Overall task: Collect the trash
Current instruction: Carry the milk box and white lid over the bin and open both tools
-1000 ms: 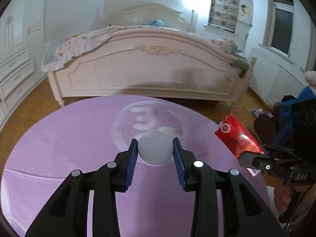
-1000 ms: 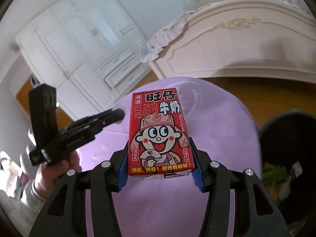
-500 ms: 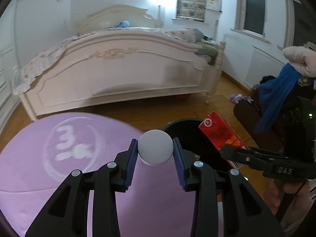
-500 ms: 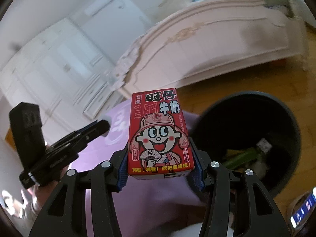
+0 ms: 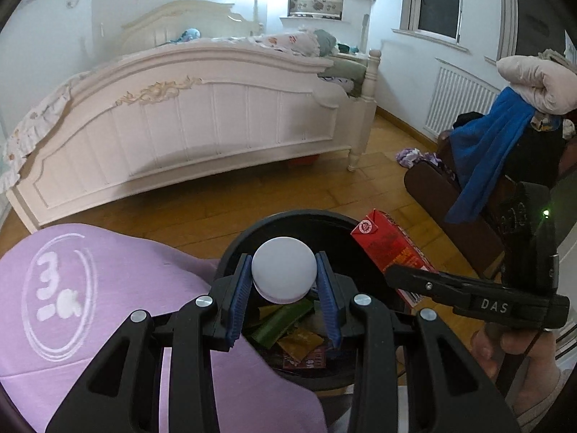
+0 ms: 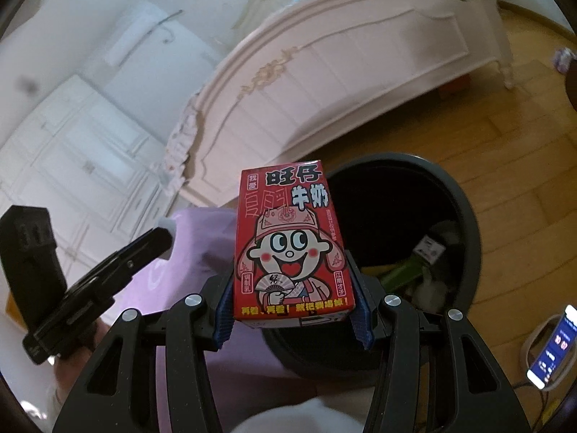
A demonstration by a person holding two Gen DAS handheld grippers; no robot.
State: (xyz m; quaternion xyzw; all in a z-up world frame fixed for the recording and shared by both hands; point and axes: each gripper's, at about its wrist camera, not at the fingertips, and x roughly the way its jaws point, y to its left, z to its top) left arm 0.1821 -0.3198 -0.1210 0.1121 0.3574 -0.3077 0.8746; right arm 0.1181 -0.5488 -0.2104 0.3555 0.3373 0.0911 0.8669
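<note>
Trash is already in hand on both sides, and the change over the last second is where it hangs: both pieces were above the purple tablecloth (image 5: pixel 90 310) then, and both are now over the open black bin (image 5: pixel 288 218) that stands on the wooden floor at the table's edge.

On the left, the left gripper (image 5: pixel 285 288) is clamped on a white round lid (image 5: pixel 283 270), its blue pads pressed to either side, and the lid sits over the bin's mouth with green and brown wrappers visible below it. The grip looks the same as before; only the backdrop has swung from cloth to bin.

On the right, the right gripper (image 6: pixel 292 310) is clamped on a red milk carton (image 6: pixel 288 241), held upright by its lower sides. The carton now covers the bin's near-left rim rather than the table.

My reading is that the carry is done and the drop is next: each gripper only needs to let go, the carton perhaps a little further in so it clears the rim.
</note>
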